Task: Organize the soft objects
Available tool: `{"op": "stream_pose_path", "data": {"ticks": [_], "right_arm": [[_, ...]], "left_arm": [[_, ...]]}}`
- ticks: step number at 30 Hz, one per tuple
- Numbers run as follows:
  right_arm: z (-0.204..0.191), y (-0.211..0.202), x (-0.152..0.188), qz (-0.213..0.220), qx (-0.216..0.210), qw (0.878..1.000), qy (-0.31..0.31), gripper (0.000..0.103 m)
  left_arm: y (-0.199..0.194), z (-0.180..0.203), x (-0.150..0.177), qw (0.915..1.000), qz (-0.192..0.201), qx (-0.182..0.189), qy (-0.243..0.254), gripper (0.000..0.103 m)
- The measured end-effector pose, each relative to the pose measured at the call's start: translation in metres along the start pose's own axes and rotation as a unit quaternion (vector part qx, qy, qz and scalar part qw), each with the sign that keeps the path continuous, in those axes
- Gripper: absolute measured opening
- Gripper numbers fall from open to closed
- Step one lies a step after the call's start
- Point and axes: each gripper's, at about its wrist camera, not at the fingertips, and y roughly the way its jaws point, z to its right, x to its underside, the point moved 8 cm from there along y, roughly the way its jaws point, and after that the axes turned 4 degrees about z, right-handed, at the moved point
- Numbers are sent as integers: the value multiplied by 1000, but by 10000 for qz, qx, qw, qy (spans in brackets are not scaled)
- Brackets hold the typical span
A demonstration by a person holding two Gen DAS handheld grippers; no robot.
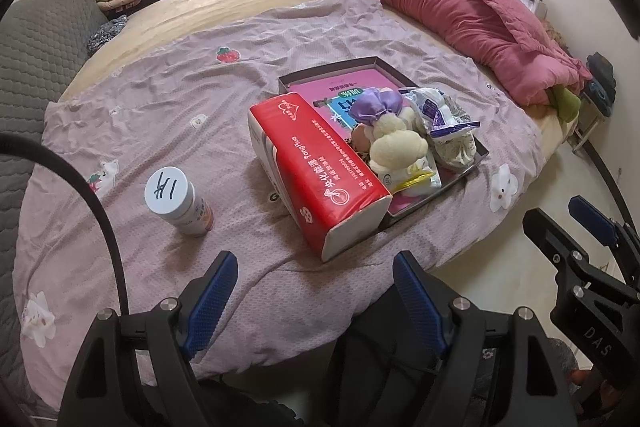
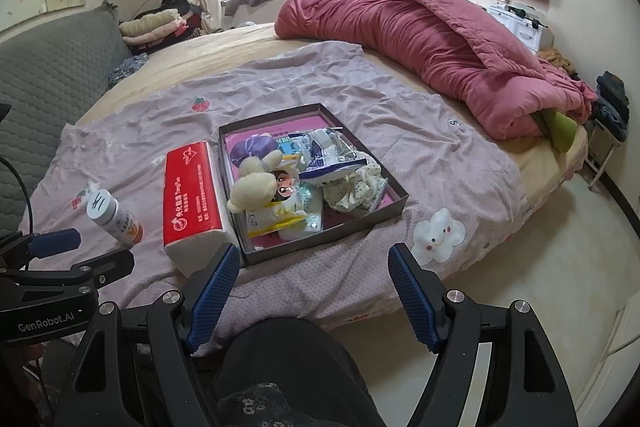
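A shallow dark box (image 2: 360,223) (image 1: 332,69) lies on the mauve sheet (image 2: 400,107) (image 1: 180,75) of the bed. Inside it are a cream plush doll (image 2: 256,187) (image 1: 394,143), a purple pouch (image 2: 250,147) (image 1: 370,101), a blue-and-white packet (image 2: 332,163) (image 1: 444,115) and a floral cloth (image 2: 356,191) (image 1: 456,147). A red tissue pack (image 2: 192,195) (image 1: 316,167) leans against the box's left wall. My left gripper (image 1: 316,279) is open over the sheet's near edge, short of the pack. My right gripper (image 2: 314,275) is open just short of the box's near wall.
A white-capped bottle (image 2: 114,215) (image 1: 180,203) stands left of the tissue pack. A rolled red quilt (image 2: 440,43) (image 1: 440,3) lies across the far right of the bed. A grey quilted cushion (image 2: 52,67) lines the left. Pale floor (image 2: 540,267) lies to the right.
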Motion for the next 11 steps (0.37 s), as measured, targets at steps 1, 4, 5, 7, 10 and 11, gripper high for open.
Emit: {"op": "stream_pose_path", "data": {"ticks": [1,4,5,7,10,11], "right_arm": [[1,1,0,-3,5,10000,-5,78],[-1,3,-1,-12,-1,10000,-18,78],[-2,4,-2,-19,-11,10000,-35,78],[-3,8,-3,-27,-3,10000,-59,78],[-7,13,-5,-25,-4,9999,-139,78],[-10,15,-7,-22,-18,9998,-195,78]], "left_arm": [[1,0,0,10000,-5,6,11,80],[3,1,-1,10000,8,71,5,80],[2,1,-2,9999,40,152,-14,80],[2,0,-5,9997,111,219,-33,80],[2,-7,-10,9995,192,244,-110,80],[4,-12,-11,9993,199,244,-188,80]]}}
